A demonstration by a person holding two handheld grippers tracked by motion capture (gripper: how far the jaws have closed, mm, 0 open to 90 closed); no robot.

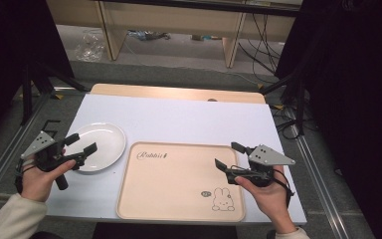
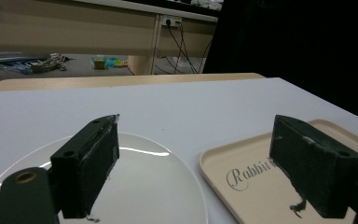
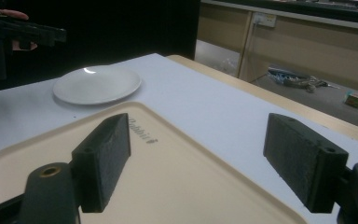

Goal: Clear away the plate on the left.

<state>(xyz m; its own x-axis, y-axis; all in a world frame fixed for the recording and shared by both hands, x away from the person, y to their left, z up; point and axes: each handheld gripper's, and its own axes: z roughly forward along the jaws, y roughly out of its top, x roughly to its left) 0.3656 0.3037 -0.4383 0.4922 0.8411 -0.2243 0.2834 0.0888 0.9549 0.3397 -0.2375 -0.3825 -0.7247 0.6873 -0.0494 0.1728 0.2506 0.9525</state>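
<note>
- The left gripper [image 1: 83,143] hovers at the near-left rim of the plate [image 1: 104,144], jaws spread wide with nothing between them.
- In the left gripper view the plate [image 2: 158,186] lies under and just ahead of the left finger [image 2: 91,161]; the tray [image 2: 247,182] corner sits below the right finger [image 2: 314,163].
- The right gripper [image 1: 230,155] hangs over the tray's [image 1: 174,184] right part, jaws apart and empty.
- In the right gripper view the tray [image 3: 182,177] spreads beneath both fingers [image 3: 105,156]; the plate [image 3: 98,84] lies well beyond them.
- Plate: round, white, glossy, shallow with a raised rim.
- Tray: beige, matt, rectangular with rounded corners and a low lip, printed with script lettering and a rabbit drawing.
- Fingers: black blocks with rough, scuffed pads.
- Both rest on a white table [image 1: 189,117].
</note>
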